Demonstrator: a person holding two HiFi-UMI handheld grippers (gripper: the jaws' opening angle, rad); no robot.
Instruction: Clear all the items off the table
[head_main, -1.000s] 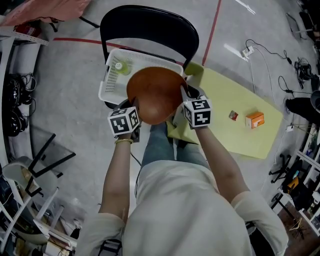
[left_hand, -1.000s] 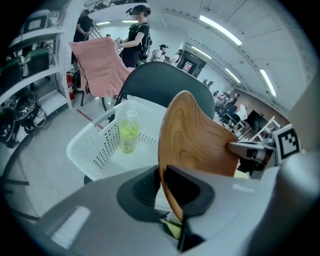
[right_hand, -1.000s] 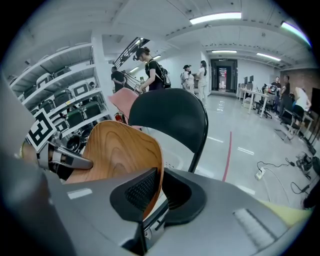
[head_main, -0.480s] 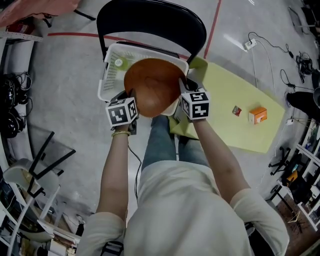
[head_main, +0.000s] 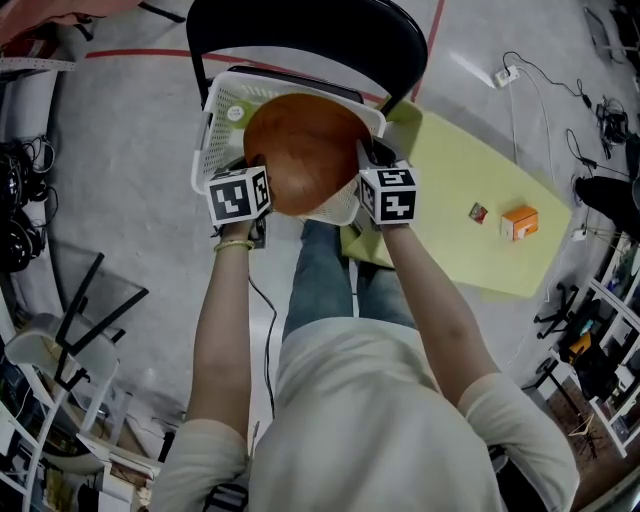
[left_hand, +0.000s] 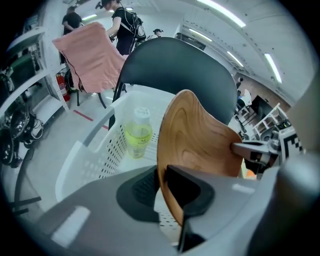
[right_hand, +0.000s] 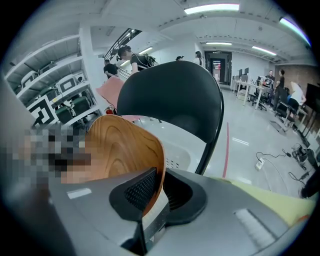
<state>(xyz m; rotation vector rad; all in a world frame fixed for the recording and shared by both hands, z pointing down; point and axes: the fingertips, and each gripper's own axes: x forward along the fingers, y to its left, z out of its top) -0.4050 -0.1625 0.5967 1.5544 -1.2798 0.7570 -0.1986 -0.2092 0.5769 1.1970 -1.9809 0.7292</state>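
Both bare forearms are being stretched forward from the body, side by side, with the wrists bent so that each tool is being pointed steeply down and away. The left hand-held gripper is being kept clenched on the left rim of the wooden bowl, the thin wall being pinched between its two pads. The right hand-held gripper is being kept clenched in the same way on the opposite, right rim. A yellow band is being worn on the left wrist.

The wooden bowl is being held over the near part of the white basket, which is being carried on the seat of a black chair to the left of the worktop. Its hollow side appears to be turned upward, and the line between the two gripped points is being kept running left to right. A bottle of yellowish liquid is lying in the far left part of the basket, partly covered by the bowl.

On the yellow-green worktop, well to the right, an orange box and a small red item are being left close together.
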